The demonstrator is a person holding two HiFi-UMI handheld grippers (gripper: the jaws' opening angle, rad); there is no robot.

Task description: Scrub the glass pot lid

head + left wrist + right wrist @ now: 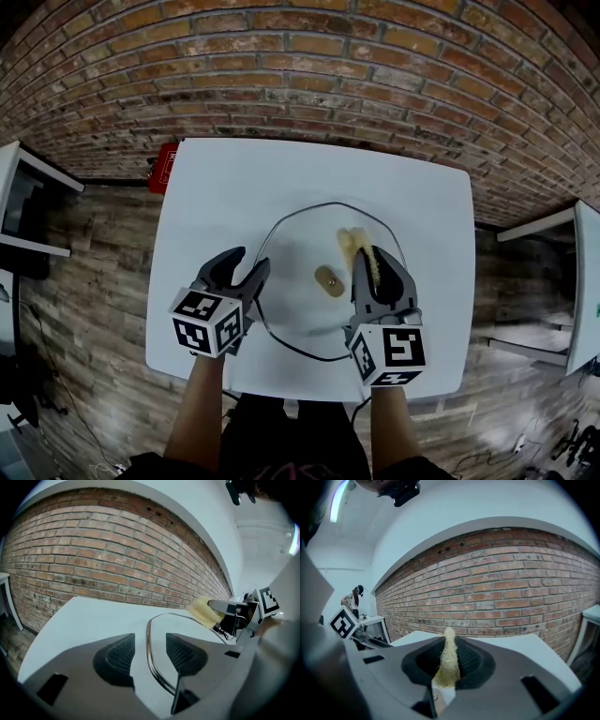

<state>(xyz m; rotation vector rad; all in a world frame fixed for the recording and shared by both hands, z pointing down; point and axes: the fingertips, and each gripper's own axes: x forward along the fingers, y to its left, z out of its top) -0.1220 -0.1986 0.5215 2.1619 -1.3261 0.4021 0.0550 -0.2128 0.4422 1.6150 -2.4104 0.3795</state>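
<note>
The glass pot lid (pixel 300 239) lies flat on the white table (pixel 216 187), its wooden knob (pixel 329 280) at the centre. My left gripper (pixel 250 260) is open at the lid's left side. In the left gripper view the metal rim (pixel 149 641) runs through the gap of the left gripper (pixel 150 649), and neither pad touches it. My right gripper (pixel 374 258) reaches over the right half of the lid, shut on a yellow sponge (pixel 354 244). In the right gripper view the sponge (pixel 448 660) stands squeezed upright in the right gripper (pixel 449 654).
A brick wall (pixel 309 66) runs behind the table. A red object (pixel 167 164) sits on the wooden floor at the table's far left corner. Other white tables stand at the left (pixel 19 202) and the right (pixel 586 281). Bare tabletop surrounds the lid.
</note>
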